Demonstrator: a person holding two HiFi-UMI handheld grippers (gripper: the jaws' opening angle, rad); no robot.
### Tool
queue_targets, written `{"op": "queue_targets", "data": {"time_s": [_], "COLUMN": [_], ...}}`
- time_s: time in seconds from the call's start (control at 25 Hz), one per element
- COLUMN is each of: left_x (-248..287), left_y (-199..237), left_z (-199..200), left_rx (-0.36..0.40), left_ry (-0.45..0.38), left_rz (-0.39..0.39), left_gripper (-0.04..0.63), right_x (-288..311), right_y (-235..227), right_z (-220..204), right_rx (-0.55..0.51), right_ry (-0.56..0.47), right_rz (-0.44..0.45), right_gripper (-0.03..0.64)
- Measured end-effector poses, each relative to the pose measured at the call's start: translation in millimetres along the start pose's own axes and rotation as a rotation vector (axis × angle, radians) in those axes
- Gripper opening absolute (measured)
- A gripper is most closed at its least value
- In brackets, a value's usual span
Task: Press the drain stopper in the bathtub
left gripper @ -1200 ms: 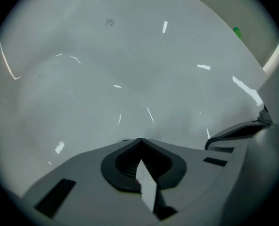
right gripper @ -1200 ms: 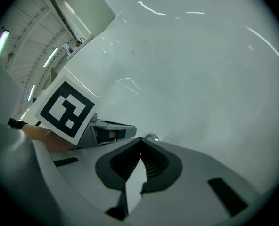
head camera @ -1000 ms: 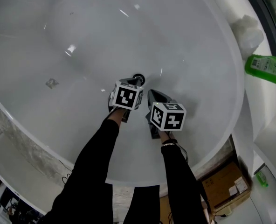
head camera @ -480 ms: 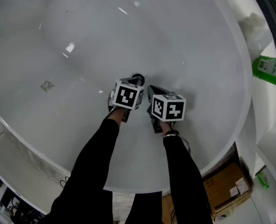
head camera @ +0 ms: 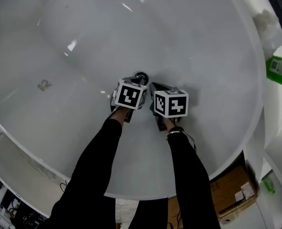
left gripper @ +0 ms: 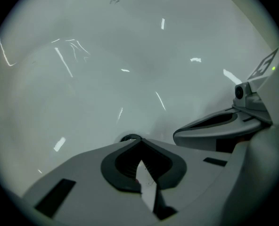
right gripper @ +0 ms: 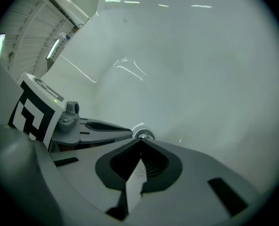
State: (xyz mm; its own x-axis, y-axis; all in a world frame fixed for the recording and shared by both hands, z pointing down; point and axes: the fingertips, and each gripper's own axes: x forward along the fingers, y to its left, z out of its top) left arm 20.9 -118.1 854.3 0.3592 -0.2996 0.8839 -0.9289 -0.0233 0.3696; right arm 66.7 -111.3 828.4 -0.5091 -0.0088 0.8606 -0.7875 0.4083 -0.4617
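Observation:
The round chrome drain stopper (head camera: 141,76) sits at the bottom of the white bathtub (head camera: 84,42). My left gripper (head camera: 139,83) is shut and empty, with its tip right at the stopper's near edge; I cannot tell whether they touch. In the left gripper view the stopper (left gripper: 129,138) peeks out just beyond the joined jaw tips (left gripper: 138,141). My right gripper (head camera: 154,87) is also shut and empty, beside the left one and a little short of the stopper. In the right gripper view the stopper (right gripper: 143,134) lies just past the tips (right gripper: 140,143), with the left gripper (right gripper: 99,127) beside it.
The tub's curved walls rise all round. On the tub's right ledge lie a green bottle (head camera: 280,69) and a white crumpled cloth (head camera: 269,19). A cardboard box (head camera: 231,191) stands on the floor outside the tub at lower right.
My right gripper has moved forward, closer to the stopper and level with the left gripper. The left gripper has stayed at the stopper. Both remain shut.

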Motion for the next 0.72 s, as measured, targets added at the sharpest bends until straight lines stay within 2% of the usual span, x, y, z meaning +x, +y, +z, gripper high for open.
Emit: {"op": "queue_targets", "data": {"time_s": [0.2,0.72], "left_x": [5,18], "left_y": [3,5], "left_z": [-1,-10], "left_rx": [-0.002,-0.009], "left_ry": [-0.023,-0.003], "left_rz": [-0.004,0.030], "left_gripper": [0.000,0.000], "right_x": [4,8], "right_y": [-1,-1], "right_z": [7,2], "right_rx": [0.022,0.018], "right_ry": [-0.022,-0.014], "right_rz": [0.014,0.009], "right_gripper": [-0.002,-0.006]}}
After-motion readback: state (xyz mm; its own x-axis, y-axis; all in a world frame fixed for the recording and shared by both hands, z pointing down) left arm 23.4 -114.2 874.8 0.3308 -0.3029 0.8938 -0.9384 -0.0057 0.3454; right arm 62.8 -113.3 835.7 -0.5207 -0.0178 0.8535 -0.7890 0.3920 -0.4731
